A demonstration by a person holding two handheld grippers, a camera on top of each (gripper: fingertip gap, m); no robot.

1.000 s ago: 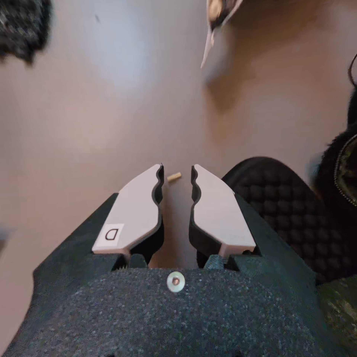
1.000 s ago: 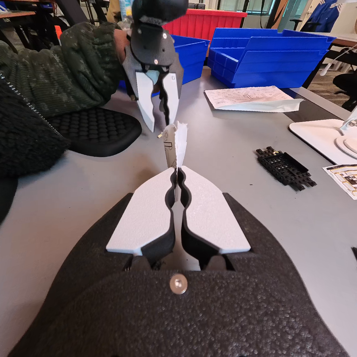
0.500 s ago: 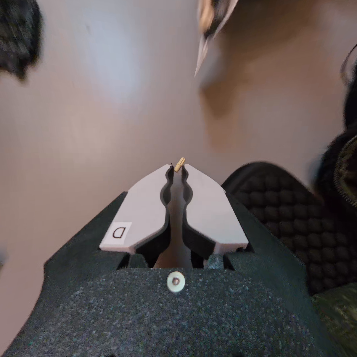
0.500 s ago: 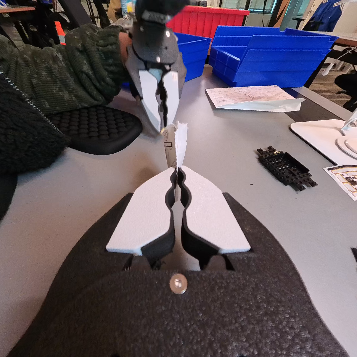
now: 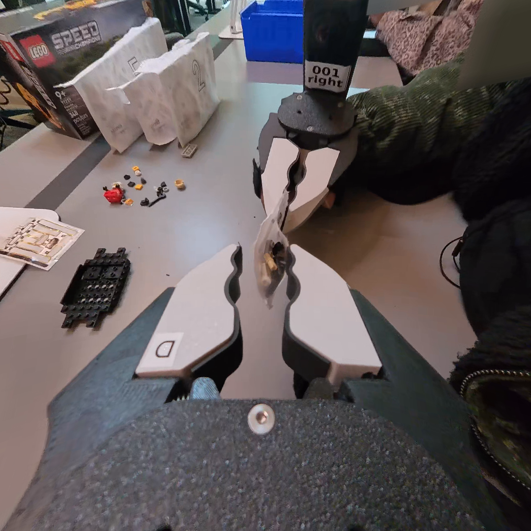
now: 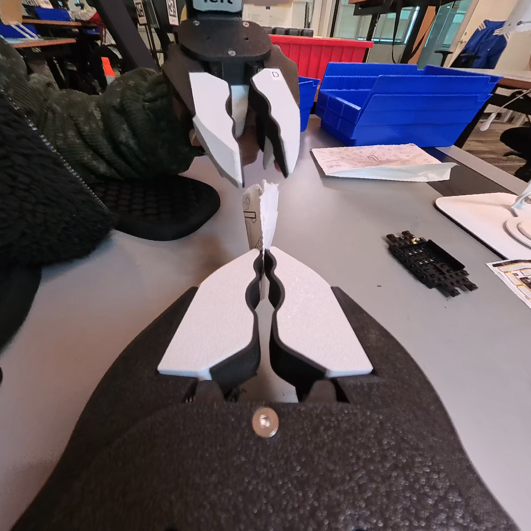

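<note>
1. Swung up from pointing down at the bare tabletop (image 5: pixel 201 218), the left tongs (image 5: pixel 265 248) now look level across it. Half a second ago their jaws were nearly shut around a small tan peg; now they stand wide apart and hold nothing.
2. Well to the left of the left tongs lies a black studded plate (image 5: pixel 94 287), with a printed sheet (image 5: pixel 40 238) beyond it on a white pad.
3. Ahead and left of them is a scatter of small loose pieces (image 5: pixel 138 189), red, black and orange. Farther off stand several white paper bags (image 5: pixel 161 94) and a dark printed box (image 5: pixel 51 71).
4. Between the parted fingertips hangs a small bag (image 5: pixel 270 267) with a torn top. Tan and black pieces can be seen inside it. It sits just beside the right-hand finger; whether they touch I cannot tell.
5. The right tongs (image 6: pixel 263 251) are clamped on that bag's edge and carry it clear of the tabletop. The earlier right wrist pictures show the same grip.
6. Right of both tongs, a green ribbed sleeve (image 5: pixel 431 120) rests on the tabletop.
</note>
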